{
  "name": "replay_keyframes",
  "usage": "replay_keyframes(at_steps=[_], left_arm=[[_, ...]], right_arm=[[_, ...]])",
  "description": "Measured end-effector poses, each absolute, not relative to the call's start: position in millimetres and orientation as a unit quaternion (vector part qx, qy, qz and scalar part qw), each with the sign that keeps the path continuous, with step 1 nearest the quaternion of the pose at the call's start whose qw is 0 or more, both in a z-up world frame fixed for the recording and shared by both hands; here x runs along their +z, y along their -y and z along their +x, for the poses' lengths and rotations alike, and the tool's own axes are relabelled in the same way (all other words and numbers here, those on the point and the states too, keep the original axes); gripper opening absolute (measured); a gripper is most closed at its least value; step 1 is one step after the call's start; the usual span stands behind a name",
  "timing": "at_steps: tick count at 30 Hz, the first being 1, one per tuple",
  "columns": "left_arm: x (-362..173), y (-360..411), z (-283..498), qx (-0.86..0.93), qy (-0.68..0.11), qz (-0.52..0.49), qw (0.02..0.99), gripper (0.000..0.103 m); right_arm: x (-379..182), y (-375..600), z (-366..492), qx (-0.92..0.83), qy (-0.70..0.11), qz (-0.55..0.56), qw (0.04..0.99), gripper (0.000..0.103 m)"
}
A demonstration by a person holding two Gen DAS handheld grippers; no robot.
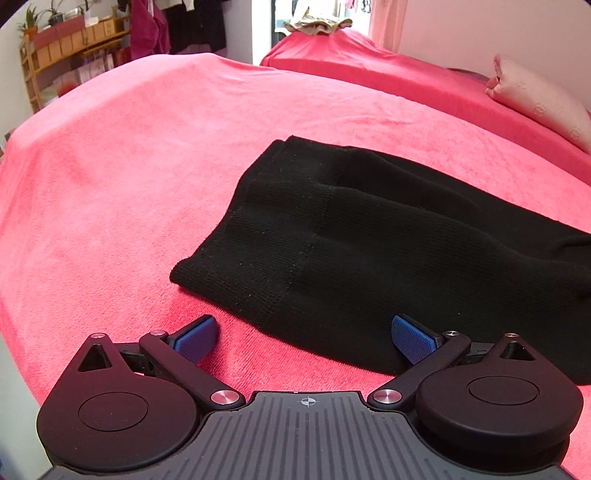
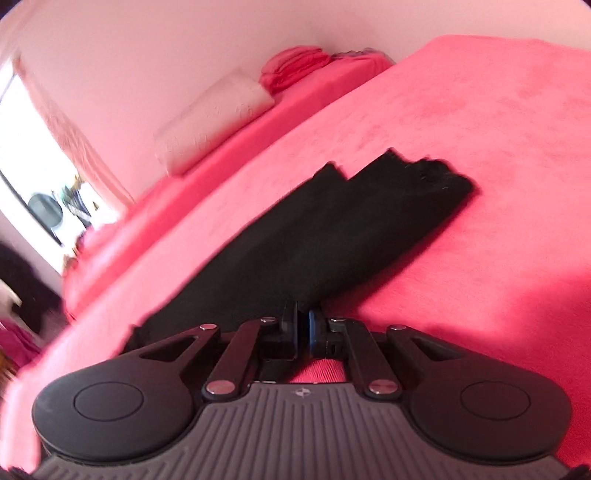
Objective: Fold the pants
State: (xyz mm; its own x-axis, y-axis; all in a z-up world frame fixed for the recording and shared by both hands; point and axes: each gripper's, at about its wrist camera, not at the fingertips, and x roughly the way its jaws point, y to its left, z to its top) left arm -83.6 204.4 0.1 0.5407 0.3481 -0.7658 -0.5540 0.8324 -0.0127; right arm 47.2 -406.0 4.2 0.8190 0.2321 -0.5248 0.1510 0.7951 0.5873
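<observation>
A: Nearest in the left wrist view, what does the left gripper [image 1: 304, 338] show?

B: Its two blue-padded fingers [image 1: 195, 338] are spread wide with nothing between them. One pad sits over the bright pink fleece blanket [image 1: 129, 184]; the other sits at the near edge of the black knit pants [image 1: 332, 240]. Whether that pad touches the fabric cannot be told.

A: And the pants themselves?

B: They lie flat on the blanket, just beyond the left gripper and running off to the right of that view. The ribbed end faces left, and a seam crosses the cloth.

A: What about the right gripper [image 2: 303, 328]?

B: Its jaws are drawn close together, pinching the near edge of the black pants [image 2: 314, 236]. From there the cloth stretches away in a long band across the pink blanket [image 2: 480, 147], ending in an uneven far edge. That view is blurred.

A: Farther back?

B: A pale pink embroidered pillow [image 1: 539, 99] lies beyond the pants on a second pink-covered surface [image 1: 351, 51]. A beige crumpled cloth [image 1: 317, 26] rests on its far end. At far left stands a wooden shelf with boxes and potted plants [image 1: 66, 44], with dark and magenta clothes hanging [image 1: 173, 29] beside it.
</observation>
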Motion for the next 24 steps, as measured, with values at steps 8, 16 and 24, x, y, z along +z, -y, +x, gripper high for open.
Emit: replay_keyframes(at_steps=[8,16,24], left_arm=[[-0.5,-204.5,-70.2,0.262,-0.405,-0.122,0.868,0.103],[1.4,-207.4,-70.1,0.25,-0.402,-0.125,0.872,0.103],[21.7,-213.8,-93.8,0.262,-0.381,-0.114,0.879,0.103]], right_arm=[[-3.0,420.7,7.8,-0.041,-0.318,0.303,0.897,0.02],[41.7,294.5,-24.6,0.108,-0.235,0.022,0.966,0.066],[33.2,98.5,-41.4,0.432,-0.202,-0.181,0.86,0.059]])
